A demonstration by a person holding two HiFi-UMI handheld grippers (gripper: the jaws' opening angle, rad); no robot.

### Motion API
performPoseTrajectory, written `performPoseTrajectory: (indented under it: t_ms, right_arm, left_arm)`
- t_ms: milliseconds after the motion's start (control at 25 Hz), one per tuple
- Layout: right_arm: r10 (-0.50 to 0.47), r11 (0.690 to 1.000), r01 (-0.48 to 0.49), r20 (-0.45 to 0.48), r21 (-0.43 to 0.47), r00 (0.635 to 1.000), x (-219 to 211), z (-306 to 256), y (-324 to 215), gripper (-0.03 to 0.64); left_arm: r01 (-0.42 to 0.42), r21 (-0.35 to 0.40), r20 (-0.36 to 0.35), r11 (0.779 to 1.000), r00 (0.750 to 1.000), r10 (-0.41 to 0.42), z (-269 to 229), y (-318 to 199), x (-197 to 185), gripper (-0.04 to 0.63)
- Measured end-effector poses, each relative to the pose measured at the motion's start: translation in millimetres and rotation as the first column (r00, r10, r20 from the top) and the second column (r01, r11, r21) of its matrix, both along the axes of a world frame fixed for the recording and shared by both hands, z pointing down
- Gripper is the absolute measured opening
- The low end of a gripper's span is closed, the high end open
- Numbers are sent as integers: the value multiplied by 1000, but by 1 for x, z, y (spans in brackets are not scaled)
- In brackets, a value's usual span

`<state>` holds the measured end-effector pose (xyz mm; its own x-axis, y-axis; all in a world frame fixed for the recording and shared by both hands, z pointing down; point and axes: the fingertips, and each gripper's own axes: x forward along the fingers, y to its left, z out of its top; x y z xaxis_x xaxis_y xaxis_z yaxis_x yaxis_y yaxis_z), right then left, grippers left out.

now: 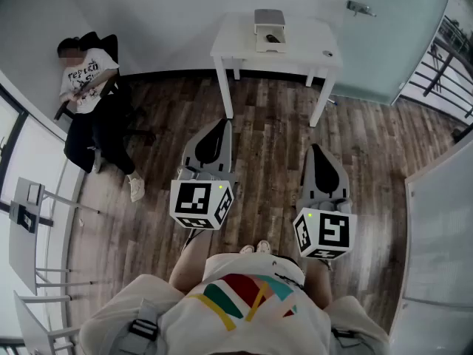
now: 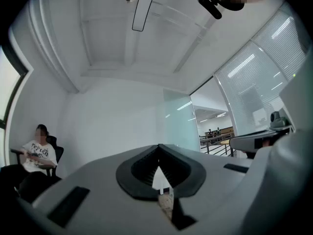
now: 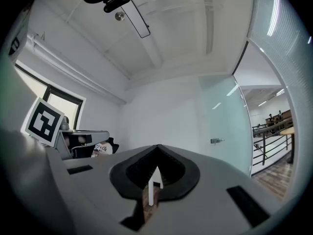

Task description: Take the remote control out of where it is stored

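Observation:
A white table (image 1: 236, 46) stands against the far wall in the head view. On it sits a small grey-white holder (image 1: 269, 19), with a dark object (image 1: 273, 38) that may be the remote control lying on its front part. My left gripper (image 1: 220, 123) and right gripper (image 1: 316, 148) hover above the wood floor, well short of the table, both pointing toward it. Each is shut with nothing between its jaws. In the left gripper view the left gripper (image 2: 159, 148) shows only a sliver of the table through its closed jaws. The right gripper (image 3: 157, 148) shows the same in its own view.
A person sits in a black chair (image 1: 92, 102) by the left wall, legs stretched onto the floor. A frosted glass door with a handle (image 1: 360, 8) lies behind the table's right side. White stands (image 1: 29, 205) line the left edge, and a white partition (image 1: 440, 235) the right.

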<state>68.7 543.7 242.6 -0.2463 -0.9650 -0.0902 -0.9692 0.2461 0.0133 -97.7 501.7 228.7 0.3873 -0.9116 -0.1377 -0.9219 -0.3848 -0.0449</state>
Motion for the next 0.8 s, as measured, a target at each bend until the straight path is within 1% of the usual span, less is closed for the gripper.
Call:
performPoseTrajectory:
  t_ms: [240, 400, 560, 720, 800]
  right_arm:
    - [-29, 1000, 29, 6, 9, 1000, -7, -3, -2, 0]
    - [-30, 1000, 30, 8, 3, 1000, -6, -1, -6, 0]
    - [-23, 1000, 24, 25, -6, 999, -4, 2, -10, 0]
    - [-9, 1000, 9, -1, -12, 1000, 0, 3, -15, 0]
    - [-7, 1000, 7, 0, -11, 1000, 4, 5, -19, 0]
  left_arm:
    - [7, 18, 8, 1000, 1000, -7, -2, 1, -4, 8]
    - [8, 21, -2, 1000, 1000, -8, -2, 0, -7, 8]
    - [0, 11, -6, 1000, 1000, 0, 3, -3, -6, 8]
    - [-11, -4, -7, 1000, 1000, 11, 7, -10, 1, 8]
    - [-15, -10, -6, 1000, 1000, 15, 9, -14, 6, 8]
